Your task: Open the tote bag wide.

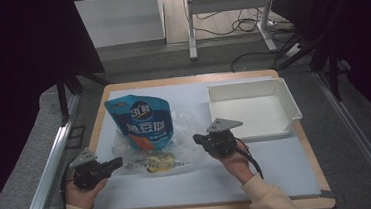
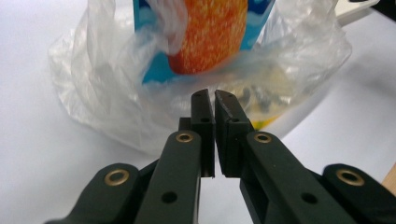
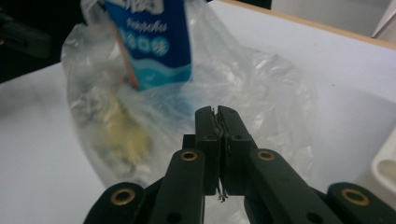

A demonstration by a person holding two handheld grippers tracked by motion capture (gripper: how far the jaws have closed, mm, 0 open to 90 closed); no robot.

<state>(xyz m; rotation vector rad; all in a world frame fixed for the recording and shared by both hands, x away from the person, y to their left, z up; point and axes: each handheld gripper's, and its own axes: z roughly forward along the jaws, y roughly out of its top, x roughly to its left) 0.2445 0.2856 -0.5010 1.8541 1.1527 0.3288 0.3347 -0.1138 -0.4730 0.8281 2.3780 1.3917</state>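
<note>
Grippers are sitting either side of a clear plastic bag (image 1: 152,150) lying on the white mat (image 1: 278,162), left of the white tray (image 1: 254,110). Blue pouch (image 1: 142,120) is sticking out of the bag's far end. Left gripper (image 2: 208,95) is showing jaws nearly together at the bag's edge. Right gripper (image 3: 215,112) is pinching bag film between pressed-together jaws.

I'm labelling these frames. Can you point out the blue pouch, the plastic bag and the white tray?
blue pouch (image 1: 142,119): high view, on its printed front.
plastic bag (image 2: 100,105): left gripper view, on its crumpled clear film left of the pouch.
white tray (image 1: 292,107): high view, on its right wall.
</note>
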